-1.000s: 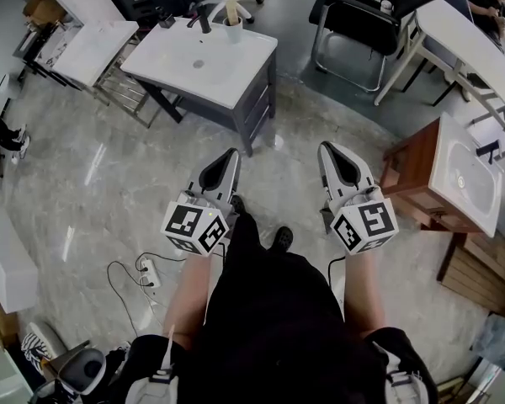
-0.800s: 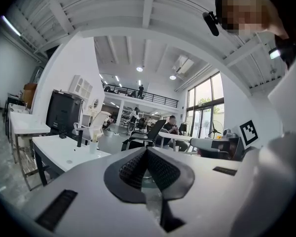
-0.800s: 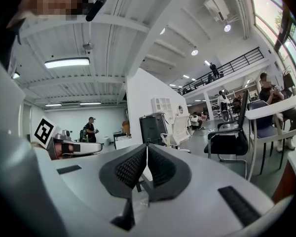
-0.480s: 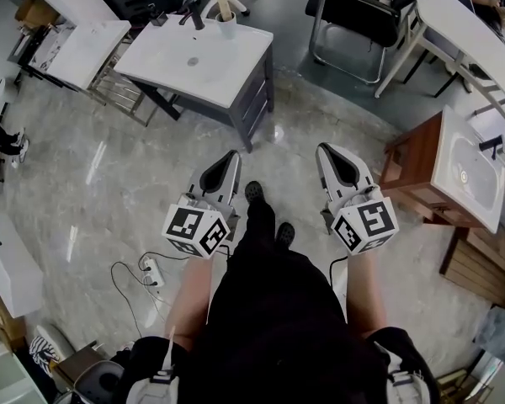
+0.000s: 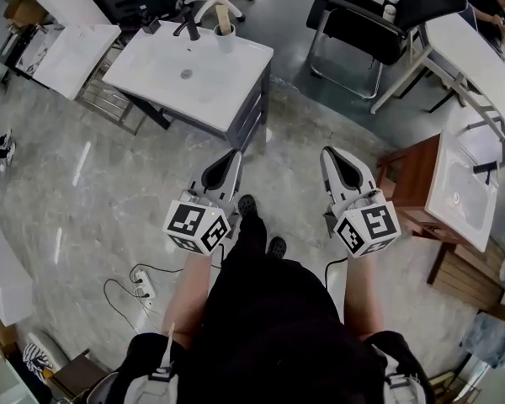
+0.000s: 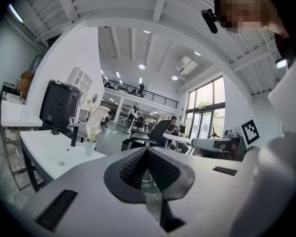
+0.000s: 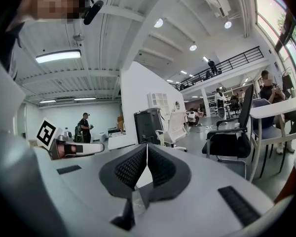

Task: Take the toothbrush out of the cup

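A pale cup (image 5: 225,39) with a light toothbrush (image 5: 223,20) standing in it sits at the back of a white sink counter (image 5: 210,82), beside a black faucet (image 5: 188,29). The left gripper view shows the cup (image 6: 90,147) and toothbrush (image 6: 92,131) far ahead at the left. My left gripper (image 5: 231,157) and right gripper (image 5: 332,153) are held out side by side over the floor, well short of the counter. Both are shut with nothing between the pads. The cup does not show in the right gripper view, where the right gripper (image 7: 147,147) points past it.
A black office chair (image 5: 366,23) stands at the back right, beside a long white desk (image 5: 480,53). A wooden cabinet with a white basin (image 5: 454,188) is at the right. A power strip with cable (image 5: 140,278) lies on the marble floor at the left. A white table (image 5: 67,49) stands left of the sink.
The person has stepped forward, and both grippers have come along toward the sink counter, which now sits a little nearer in the head view. Both stay shut.
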{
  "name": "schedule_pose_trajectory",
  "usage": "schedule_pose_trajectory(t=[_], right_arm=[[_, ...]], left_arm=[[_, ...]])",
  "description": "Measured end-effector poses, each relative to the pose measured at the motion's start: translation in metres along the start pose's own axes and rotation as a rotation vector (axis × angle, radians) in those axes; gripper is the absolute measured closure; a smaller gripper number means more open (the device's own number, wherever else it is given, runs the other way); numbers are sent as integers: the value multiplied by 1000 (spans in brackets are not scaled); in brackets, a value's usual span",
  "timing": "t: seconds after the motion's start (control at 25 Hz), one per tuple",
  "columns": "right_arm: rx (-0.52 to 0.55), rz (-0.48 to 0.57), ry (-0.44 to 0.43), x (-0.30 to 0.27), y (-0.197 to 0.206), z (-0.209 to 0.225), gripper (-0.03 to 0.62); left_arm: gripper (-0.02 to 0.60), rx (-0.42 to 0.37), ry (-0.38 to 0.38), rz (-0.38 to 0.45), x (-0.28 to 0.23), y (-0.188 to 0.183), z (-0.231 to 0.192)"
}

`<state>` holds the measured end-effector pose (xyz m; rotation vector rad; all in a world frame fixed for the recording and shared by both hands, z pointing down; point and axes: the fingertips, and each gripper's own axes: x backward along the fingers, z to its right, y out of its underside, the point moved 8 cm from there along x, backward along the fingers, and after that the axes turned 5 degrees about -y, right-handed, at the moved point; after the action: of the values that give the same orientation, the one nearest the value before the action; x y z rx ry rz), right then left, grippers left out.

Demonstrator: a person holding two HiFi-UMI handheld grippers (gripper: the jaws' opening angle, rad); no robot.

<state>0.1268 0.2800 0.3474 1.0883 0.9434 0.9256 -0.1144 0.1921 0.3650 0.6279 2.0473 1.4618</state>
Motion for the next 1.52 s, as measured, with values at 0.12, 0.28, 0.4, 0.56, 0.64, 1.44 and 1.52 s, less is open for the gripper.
schedule_pose_trajectory(t=[0.12,0.28,0.4,0.56,0.64,1.44,1.52], right_arm=[[1,-10,-10,-33,-12,8,562],[1,-12,-24,-73,-25,15,562],[6,-15,-29,-98,-30,16,562],[5,-41,-28,-126,-32,15,562],[6,-45,-28,-139,-33,14,562],[-8,-122,-114,-226,-31,28,562],[-9,-116,-150,-245,-34,32,562]], left_arm=[[566,5,-8,16,-20,-14,-23],[566,10,-13,33,-41,-29,-52],[566,15,-12,34,-52,-36,-72],[568,20,-6,30,-63,-42,-93],[566,19,1,31,-68,-45,-104],[568,63,-31,-20,-117,-38,-154],[566,60,-56,-14,-123,-43,-161]])
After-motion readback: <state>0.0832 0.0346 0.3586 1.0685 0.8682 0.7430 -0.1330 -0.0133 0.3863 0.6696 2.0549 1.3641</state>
